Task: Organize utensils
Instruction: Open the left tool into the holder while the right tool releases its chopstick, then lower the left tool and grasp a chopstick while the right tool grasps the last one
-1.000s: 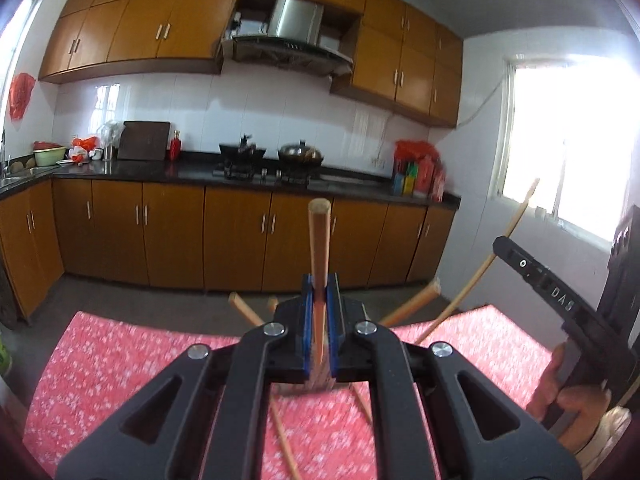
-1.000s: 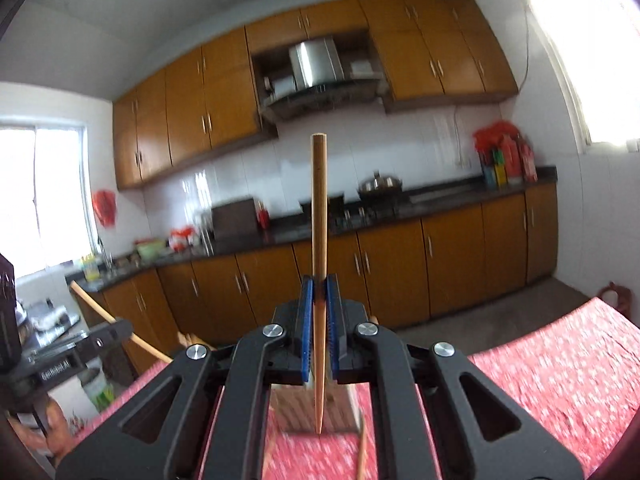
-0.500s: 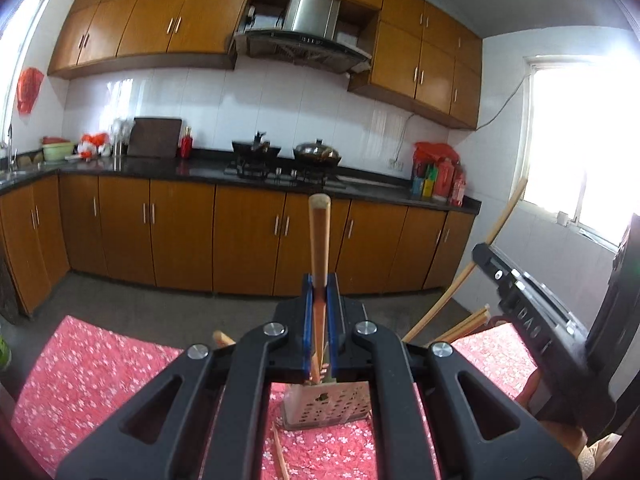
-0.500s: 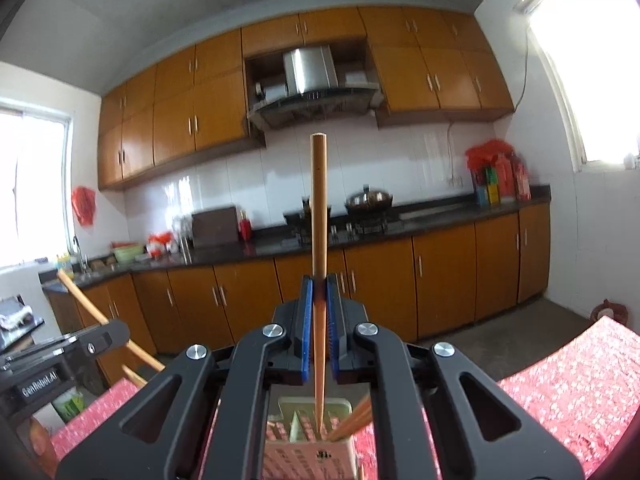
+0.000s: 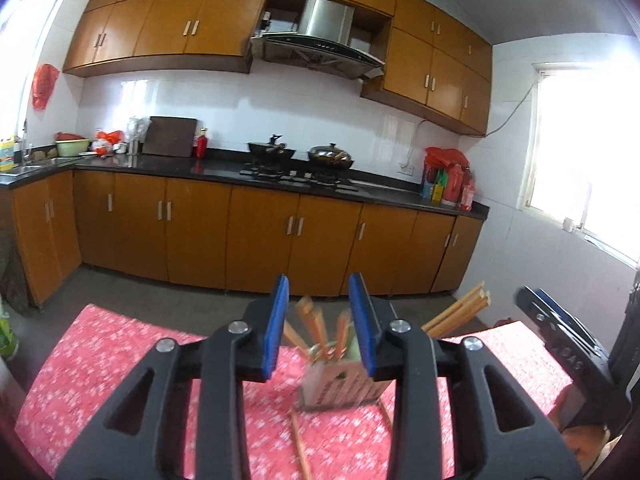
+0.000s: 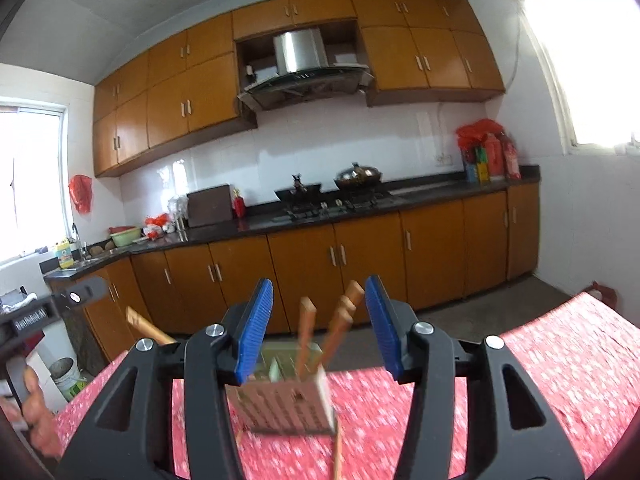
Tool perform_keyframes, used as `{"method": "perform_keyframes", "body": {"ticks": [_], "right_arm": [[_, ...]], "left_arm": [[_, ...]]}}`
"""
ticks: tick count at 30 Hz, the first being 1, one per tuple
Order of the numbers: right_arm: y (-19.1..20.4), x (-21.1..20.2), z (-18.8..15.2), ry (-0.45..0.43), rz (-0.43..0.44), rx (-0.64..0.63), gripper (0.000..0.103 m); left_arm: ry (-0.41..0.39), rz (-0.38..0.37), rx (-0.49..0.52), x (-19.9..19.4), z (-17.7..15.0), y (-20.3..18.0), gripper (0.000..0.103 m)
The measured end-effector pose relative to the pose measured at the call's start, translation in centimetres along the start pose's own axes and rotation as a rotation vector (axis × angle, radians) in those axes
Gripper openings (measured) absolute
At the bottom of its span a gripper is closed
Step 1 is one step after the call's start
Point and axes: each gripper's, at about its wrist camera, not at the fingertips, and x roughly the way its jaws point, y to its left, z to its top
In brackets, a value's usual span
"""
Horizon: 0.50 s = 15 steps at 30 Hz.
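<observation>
A square metal utensil holder (image 5: 340,388) stands on the red floral tablecloth (image 5: 120,360) and holds several wooden chopsticks (image 5: 316,324). It also shows in the right wrist view (image 6: 284,396) with chopsticks (image 6: 306,328) sticking up and leaning. My left gripper (image 5: 322,328) is open and empty, just above and in front of the holder. My right gripper (image 6: 316,330) is open and empty, above the holder from the other side. Loose chopsticks (image 5: 300,444) lie on the cloth by the holder's base.
The right gripper's body (image 5: 560,344) is at the right of the left wrist view. The left gripper's body (image 6: 44,312) is at the left of the right wrist view. Kitchen cabinets and a counter (image 5: 280,184) stand beyond the table's far edge.
Both grippers were shut on an upright chopstick each. Both have opened and the chopsticks now stand in the holder.
</observation>
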Motion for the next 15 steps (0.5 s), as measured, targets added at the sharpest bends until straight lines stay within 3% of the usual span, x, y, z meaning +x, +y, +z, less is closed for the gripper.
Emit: {"method": "perform_keyframes", "body": {"ticks": [2, 7, 9, 12, 15], "right_arm": [[-0.9, 0.0, -1.9, 0.076, -0.031, -0.006, 0.050], [-2.6, 2.7, -9.8, 0.421, -0.045, 0.005, 0.047], [-2.8, 3.6, -13.3, 0.555, -0.001, 0.042, 0.034], [-2.1, 4.0, -16.0, 0.635, 0.034, 0.056, 0.029], [-0.7, 4.3, -17.2, 0.671, 0.042, 0.041, 0.029]], "left_arm": [[0.024, 0.019, 0.001, -0.8, -1.5, 0.7, 0.038], [0.228, 0.069, 0.005, 0.5, -8.5, 2.8, 0.039], [0.337, 0.070, -0.004, 2.0, -11.5, 3.2, 0.039], [0.458, 0.048, -0.026, 3.5, -15.0, 3.4, 0.039], [0.511, 0.019, -0.039, 3.9, -17.1, 3.0, 0.039]]}}
